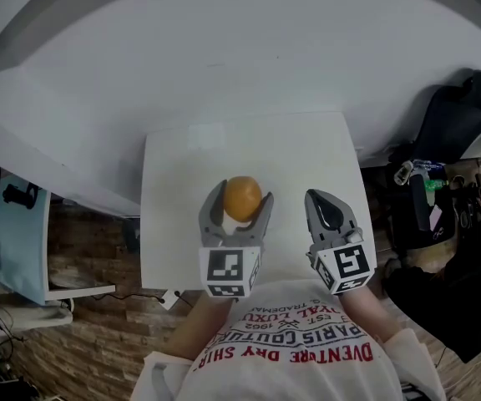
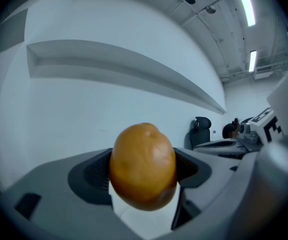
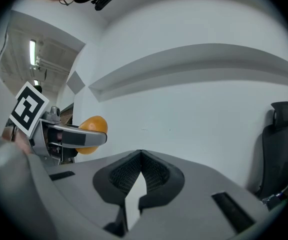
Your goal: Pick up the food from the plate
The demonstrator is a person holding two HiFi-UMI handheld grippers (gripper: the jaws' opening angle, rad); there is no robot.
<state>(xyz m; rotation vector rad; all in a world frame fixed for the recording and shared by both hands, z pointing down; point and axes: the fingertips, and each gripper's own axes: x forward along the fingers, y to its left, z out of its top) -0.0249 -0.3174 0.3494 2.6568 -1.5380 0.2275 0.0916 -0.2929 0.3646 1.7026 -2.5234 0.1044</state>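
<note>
The food [image 1: 242, 197] is a round lump with a smooth skin, orange shading to brown, with a faint dimple near the top and a soft shine. I can't tell what kind of food it is. My left gripper [image 1: 241, 202] has it pinched between its jaws, one dark pad on each side, over the white table [image 1: 307, 153]. My right gripper [image 1: 323, 207] sits just beside the left one. Its jaws are pressed together at the tips with nothing between them.

The left gripper view gives me the skin close up and the grip on both flanks. The head view shows only the top of the food between the two jaw arms. In the right gripper view I see the food from the side, half hidden behind the left gripper's jaw.

Only the head view shows the table and the wooden floor [image 1: 82, 341]. The gripper views look out at a white wall with a ledge, and the right one also takes in a black chair [image 3: 283, 149].
</note>
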